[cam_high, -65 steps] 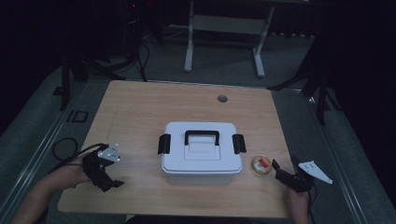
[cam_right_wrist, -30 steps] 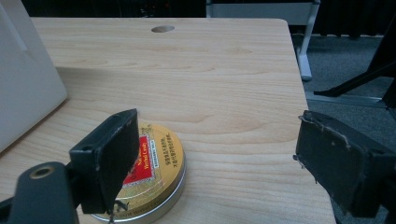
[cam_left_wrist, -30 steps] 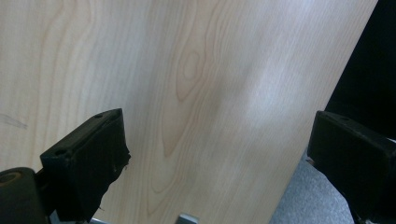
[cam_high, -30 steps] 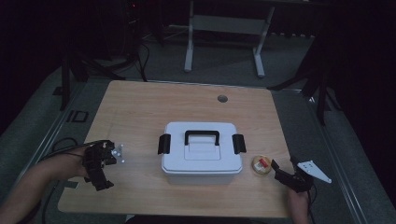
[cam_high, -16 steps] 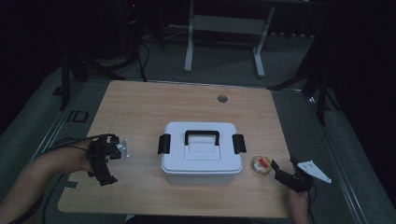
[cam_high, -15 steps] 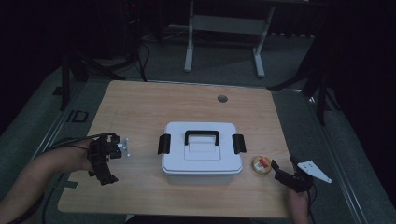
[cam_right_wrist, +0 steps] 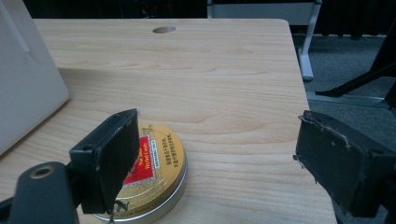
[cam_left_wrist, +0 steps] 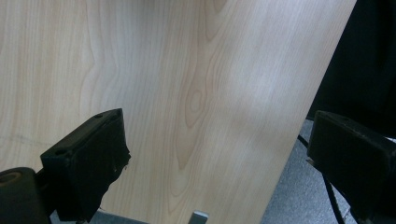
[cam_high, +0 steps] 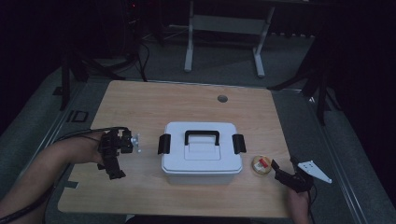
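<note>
Left gripper (cam_high: 113, 156) has swung up and toward the box (cam_high: 201, 151) since a couple seconds back — jaws apart, nothing in them. Right gripper (cam_high: 286, 175) hangs wide open just beside the tin (cam_high: 261, 164), near the box's right end. Tin looks light, stiff, probably slick — I'd pinch across its rim. Right gripper view catches the red label (cam_right_wrist: 140, 161); from the high view it's a blur.

Box (cam_high: 201, 154) at the middle of the table (cam_high: 154, 105), nearer the front edge. Tin (cam_high: 261, 165) on the table just right of the box. Right gripper (cam_high: 286, 176) just right of the tin, near the front right corner. Left gripper (cam_high: 114, 156) well left of the box. Hole (cam_high: 222, 98) in the tabletop behind the box, toward the far edge.
</note>
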`<state>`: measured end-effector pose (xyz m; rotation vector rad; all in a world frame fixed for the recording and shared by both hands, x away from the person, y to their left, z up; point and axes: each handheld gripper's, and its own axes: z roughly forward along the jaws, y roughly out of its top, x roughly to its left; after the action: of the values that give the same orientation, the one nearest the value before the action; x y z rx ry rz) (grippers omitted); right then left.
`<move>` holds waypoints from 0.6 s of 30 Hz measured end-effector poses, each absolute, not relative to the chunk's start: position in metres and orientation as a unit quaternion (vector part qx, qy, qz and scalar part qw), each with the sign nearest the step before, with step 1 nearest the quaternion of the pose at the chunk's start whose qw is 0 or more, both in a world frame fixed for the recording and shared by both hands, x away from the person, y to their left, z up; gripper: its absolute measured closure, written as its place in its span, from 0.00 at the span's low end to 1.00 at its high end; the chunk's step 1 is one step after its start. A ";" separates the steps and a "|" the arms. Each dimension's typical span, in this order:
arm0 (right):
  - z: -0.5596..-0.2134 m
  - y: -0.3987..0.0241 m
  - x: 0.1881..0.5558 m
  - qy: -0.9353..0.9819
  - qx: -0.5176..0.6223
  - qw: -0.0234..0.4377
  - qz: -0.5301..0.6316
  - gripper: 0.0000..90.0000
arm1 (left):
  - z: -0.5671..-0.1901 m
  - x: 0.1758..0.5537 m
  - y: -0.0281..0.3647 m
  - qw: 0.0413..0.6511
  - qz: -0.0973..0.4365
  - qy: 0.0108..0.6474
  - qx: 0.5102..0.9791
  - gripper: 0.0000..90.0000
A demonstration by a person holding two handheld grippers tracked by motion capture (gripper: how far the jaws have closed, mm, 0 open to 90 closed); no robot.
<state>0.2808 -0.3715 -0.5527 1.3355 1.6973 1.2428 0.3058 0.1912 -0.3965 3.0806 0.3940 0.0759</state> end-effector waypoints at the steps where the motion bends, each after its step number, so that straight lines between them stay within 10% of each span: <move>1: -0.553 -0.372 0.281 0.645 0.508 0.319 0.473 0.15 | -0.395 0.307 0.189 0.020 0.024 0.127 0.991 0.05; 18: -0.553 -0.372 0.280 0.647 0.506 0.318 0.474 0.15 | -0.378 0.319 0.152 0.005 0.034 0.099 0.994 0.05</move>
<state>0.2804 -0.3719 -0.5528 1.3317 1.7022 1.2473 0.3189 0.1521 -0.3777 3.1136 0.3113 0.1051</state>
